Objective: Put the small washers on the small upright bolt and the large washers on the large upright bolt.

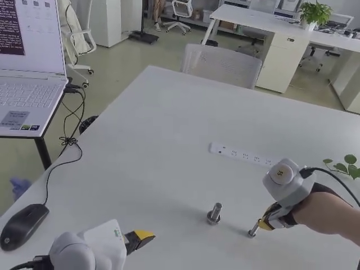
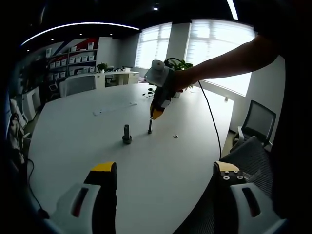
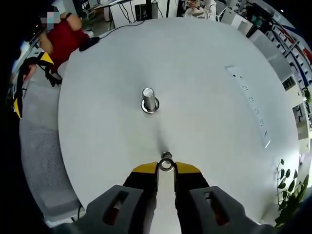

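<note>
The fingers of the right gripper are almost pressed together, and a small washer is pinched at their tips, at the top of the small upright bolt. The fingers of the left gripper are spread wide and nothing is held. The large upright bolt stands to the left on the counter. Another washer lies near the small bolt.
</note>
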